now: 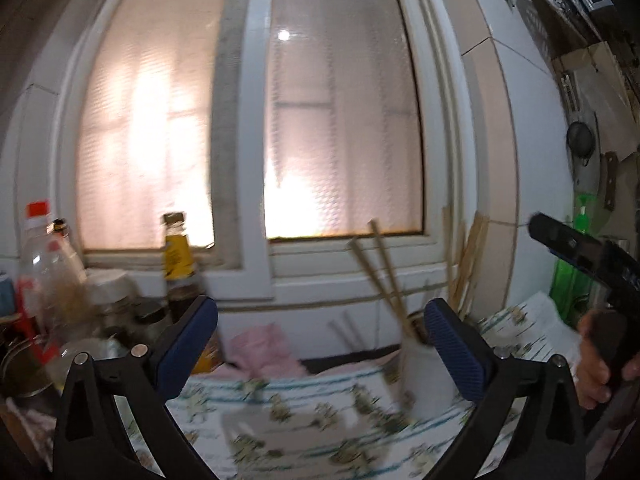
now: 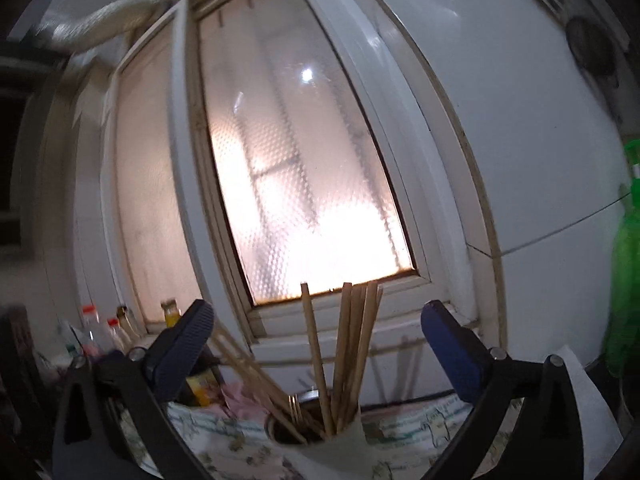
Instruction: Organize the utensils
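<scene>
Right wrist view: right gripper spread wide and empty, pointing at a frosted window, with wooden chopsticks standing and leaning inside a white holder just below and between the blue pads, touching neither. Left wrist view, blurred: left gripper likewise released, nothing between its fingers; same holder near the right-hand pad on a floral-patterned cloth, bottles along the sill at left, a pink rag behind, and a hand gripping the other tool at the right edge.
</scene>
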Motion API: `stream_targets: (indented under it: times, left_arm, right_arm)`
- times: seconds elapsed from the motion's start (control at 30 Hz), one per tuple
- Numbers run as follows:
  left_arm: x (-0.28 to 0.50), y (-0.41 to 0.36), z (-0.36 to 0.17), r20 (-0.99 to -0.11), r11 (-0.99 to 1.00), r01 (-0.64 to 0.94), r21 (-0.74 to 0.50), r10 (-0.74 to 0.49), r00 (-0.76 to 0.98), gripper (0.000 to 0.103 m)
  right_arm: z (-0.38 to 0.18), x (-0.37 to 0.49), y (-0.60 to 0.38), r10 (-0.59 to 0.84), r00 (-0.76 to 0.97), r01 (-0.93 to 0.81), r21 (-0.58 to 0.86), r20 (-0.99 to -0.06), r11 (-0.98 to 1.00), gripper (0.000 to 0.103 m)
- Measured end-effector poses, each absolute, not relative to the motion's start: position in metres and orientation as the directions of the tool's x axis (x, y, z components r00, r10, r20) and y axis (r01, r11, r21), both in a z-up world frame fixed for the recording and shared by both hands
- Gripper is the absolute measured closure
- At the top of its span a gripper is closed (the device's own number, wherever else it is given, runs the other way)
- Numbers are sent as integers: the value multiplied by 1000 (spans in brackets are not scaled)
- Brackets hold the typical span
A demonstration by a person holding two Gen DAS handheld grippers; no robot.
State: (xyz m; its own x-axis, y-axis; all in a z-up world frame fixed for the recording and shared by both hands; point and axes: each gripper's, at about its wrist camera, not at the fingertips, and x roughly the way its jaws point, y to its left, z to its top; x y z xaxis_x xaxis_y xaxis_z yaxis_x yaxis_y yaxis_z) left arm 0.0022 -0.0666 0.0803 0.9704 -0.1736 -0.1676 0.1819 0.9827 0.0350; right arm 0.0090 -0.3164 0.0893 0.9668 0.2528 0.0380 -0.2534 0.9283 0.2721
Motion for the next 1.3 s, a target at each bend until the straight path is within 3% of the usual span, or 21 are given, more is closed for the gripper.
stream_targets:
  times: [0.23, 0.4, 1.07, 1.3]
  left_arm:
    - [-12, -55, 46, -206, 990, 141, -8, -140, 969, 0]
    - [-18, -61, 24, -239, 994, 93, 49, -79, 968, 1]
    - [-13, -52, 14, -299, 1000, 15, -7, -16, 954, 1]
    - [-12, -51, 15, -299, 1000, 12, -11, -15, 954, 1]
  right_arm:
    - [68, -16, -287, 197, 976, -186, 118, -92, 975, 0]
    - [40, -26, -279, 150, 975, -146, 36, -163, 989, 0]
    - [14, -7, -273, 85, 946, -89, 2, -313, 996, 0]
    - [14, -10, -272, 81, 950, -85, -2, -300, 996, 0]
